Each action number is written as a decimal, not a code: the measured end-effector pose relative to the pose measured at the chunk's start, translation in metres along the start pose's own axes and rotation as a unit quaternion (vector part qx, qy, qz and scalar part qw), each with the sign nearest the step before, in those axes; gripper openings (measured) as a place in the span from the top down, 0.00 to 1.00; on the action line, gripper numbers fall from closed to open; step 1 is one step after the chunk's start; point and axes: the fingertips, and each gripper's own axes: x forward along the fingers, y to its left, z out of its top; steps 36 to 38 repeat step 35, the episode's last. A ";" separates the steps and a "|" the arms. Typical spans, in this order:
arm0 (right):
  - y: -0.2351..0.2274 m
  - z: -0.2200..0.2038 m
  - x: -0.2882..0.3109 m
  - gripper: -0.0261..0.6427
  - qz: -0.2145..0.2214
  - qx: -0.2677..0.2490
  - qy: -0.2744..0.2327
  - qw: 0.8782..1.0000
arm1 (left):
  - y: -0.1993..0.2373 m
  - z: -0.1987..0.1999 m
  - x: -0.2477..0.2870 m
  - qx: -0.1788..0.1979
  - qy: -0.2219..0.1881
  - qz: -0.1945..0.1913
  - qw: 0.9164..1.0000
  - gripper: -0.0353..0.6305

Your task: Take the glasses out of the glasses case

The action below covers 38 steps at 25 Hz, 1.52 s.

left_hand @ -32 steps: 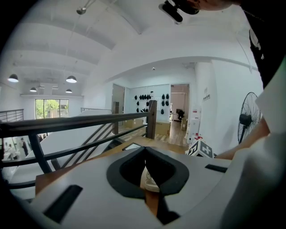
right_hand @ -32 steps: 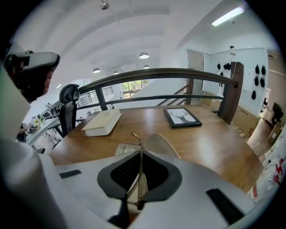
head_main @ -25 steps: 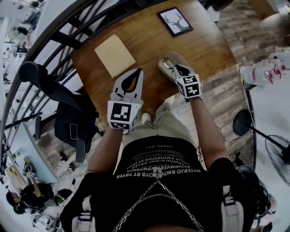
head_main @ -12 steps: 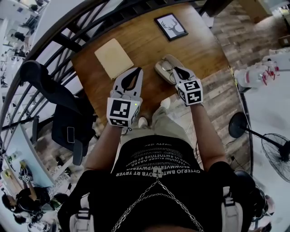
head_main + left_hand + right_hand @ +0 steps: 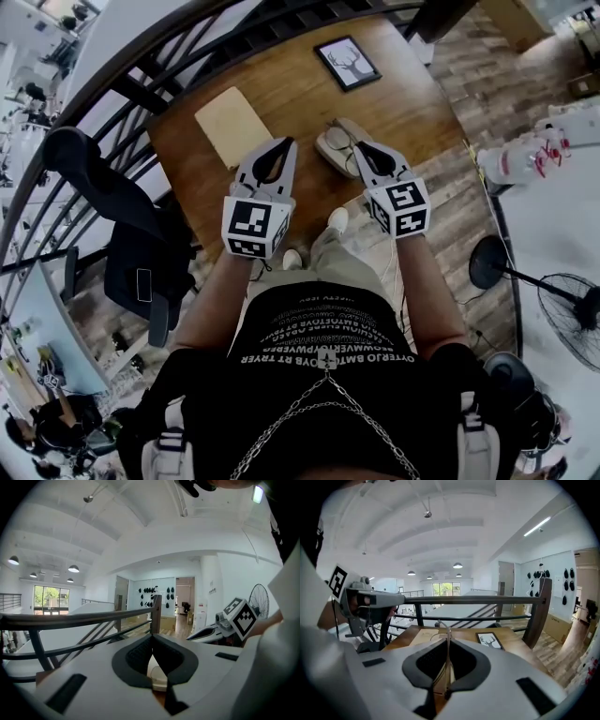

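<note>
In the head view, the glasses case (image 5: pixel 326 156) lies open on the wooden surface (image 5: pixel 281 89), a pale beige shell near the edge closest to the person, with a framed deer picture (image 5: pixel 347 63) farther back and a flat beige pad (image 5: pixel 232 127) to its left. The glasses (image 5: pixel 341 137) show only as thin wire outlines over the case, right at the tip of the right hand-held gripper (image 5: pixel 360 149); this view does not show whether they touch the case. The left hand-held gripper (image 5: pixel 281 143) hangs over the surface between the pad and the case, apart from both, its tips meeting. In the left gripper view the jaws are pressed together at the tips with nothing pinched. A cream-coloured shape shows through the gap behind them, too little of it to name, and the other hand-held gripper's marker cube sits at the right. In the right gripper view the jaws are almost together and pinch a slim part of the glasses frame, whose wire rises just above the tips. The surface, the pad and the deer picture lie below and beyond, in front of a dark railing (image 5: pixel 487 600).
</note>
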 end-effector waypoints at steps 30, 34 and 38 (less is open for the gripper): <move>0.019 0.078 -0.044 0.92 -0.027 -0.024 -0.090 0.995 | 0.023 0.046 -0.013 0.025 -0.041 0.006 0.999 0.91; 0.020 0.074 -0.046 0.92 -0.026 -0.021 -0.088 0.996 | 0.016 0.041 -0.013 0.026 -0.035 0.003 0.999 0.91; 0.020 0.073 -0.047 0.92 -0.025 -0.020 -0.088 0.996 | 0.015 0.041 -0.013 0.026 -0.034 0.003 0.999 0.91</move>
